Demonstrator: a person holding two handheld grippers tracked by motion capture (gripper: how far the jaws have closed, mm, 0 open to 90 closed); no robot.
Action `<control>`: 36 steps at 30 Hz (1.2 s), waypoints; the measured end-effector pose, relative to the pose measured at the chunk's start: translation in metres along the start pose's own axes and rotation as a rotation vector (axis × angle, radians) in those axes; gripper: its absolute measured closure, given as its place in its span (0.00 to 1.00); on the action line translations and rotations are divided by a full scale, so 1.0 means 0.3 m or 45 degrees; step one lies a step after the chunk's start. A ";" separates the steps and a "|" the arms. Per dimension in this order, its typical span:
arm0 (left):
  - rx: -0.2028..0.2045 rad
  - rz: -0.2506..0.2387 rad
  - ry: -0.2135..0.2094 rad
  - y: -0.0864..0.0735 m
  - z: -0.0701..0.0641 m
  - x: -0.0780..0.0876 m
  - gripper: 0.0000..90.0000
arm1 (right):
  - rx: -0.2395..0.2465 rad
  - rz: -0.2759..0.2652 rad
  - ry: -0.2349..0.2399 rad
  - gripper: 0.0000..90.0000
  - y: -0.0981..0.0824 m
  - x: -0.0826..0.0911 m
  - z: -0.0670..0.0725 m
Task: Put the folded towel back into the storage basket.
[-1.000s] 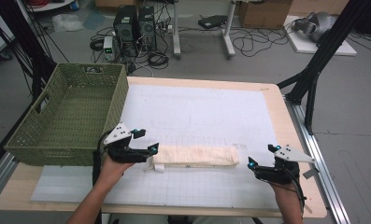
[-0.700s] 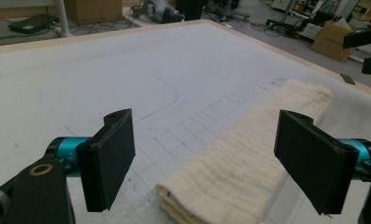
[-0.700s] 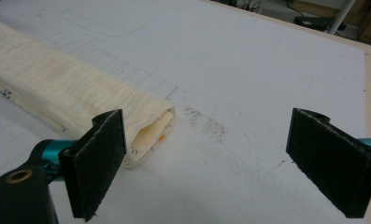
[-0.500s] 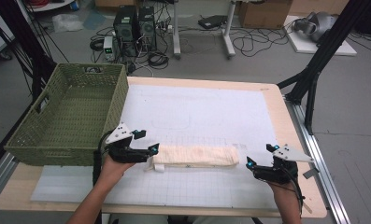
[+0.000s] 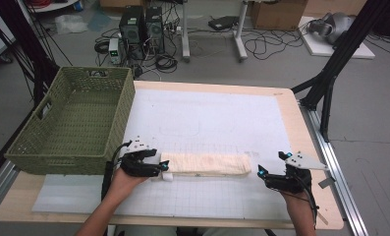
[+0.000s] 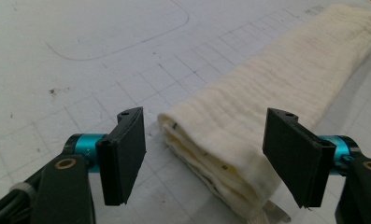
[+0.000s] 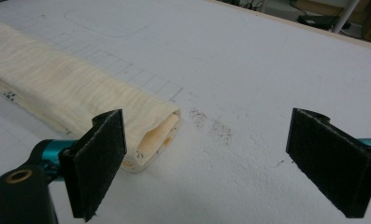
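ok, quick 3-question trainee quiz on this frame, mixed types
1. True or false: the left fingers press on the cloth.
2. Where does the basket stand? A) on the table's left side B) on its right side C) on the cloth
3. Fill in: the right gripper is beside the cloth's ___ end.

Key:
1. False. The cloth's end lies between the fingers, with gaps on both sides; the jaws have just been closing.
2. A
3. right; its jaws are open and the cloth is off to one side, not between them.
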State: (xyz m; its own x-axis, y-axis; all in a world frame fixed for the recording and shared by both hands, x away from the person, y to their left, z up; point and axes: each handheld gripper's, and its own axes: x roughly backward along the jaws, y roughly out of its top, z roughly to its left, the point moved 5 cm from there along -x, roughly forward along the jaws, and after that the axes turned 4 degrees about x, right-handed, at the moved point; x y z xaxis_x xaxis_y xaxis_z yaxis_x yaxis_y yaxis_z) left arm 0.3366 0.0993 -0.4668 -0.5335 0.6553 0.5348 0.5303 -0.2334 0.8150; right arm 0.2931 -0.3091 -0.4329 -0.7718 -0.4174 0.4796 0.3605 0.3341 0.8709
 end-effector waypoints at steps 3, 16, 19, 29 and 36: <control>0.000 0.013 -0.001 -0.006 -0.006 -0.001 0.35 | 0.005 -0.003 -0.002 0.13 0.002 0.001 -0.001; -0.074 0.120 0.077 -0.050 -0.029 -0.027 0.43 | 0.014 0.002 0.011 0.13 0.002 -0.007 0.007; -0.064 0.122 0.088 -0.050 -0.034 -0.028 0.46 | 0.015 0.005 0.016 0.13 0.003 -0.009 0.011; -0.023 0.110 0.045 -0.055 -0.062 -0.025 0.86 | 0.028 0.014 0.031 0.13 0.006 -0.020 0.024; -0.049 0.090 0.063 -0.050 -0.071 -0.021 0.90 | -0.001 0.032 0.039 0.13 0.003 -0.042 0.038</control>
State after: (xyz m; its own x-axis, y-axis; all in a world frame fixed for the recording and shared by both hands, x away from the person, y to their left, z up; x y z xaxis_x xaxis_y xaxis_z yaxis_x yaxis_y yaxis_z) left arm 0.3179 0.0833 -0.4776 -0.5283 0.6001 0.6006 0.5424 -0.3057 0.7825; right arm 0.2973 -0.2938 -0.4393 -0.7460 -0.4345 0.5046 0.3800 0.3444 0.8585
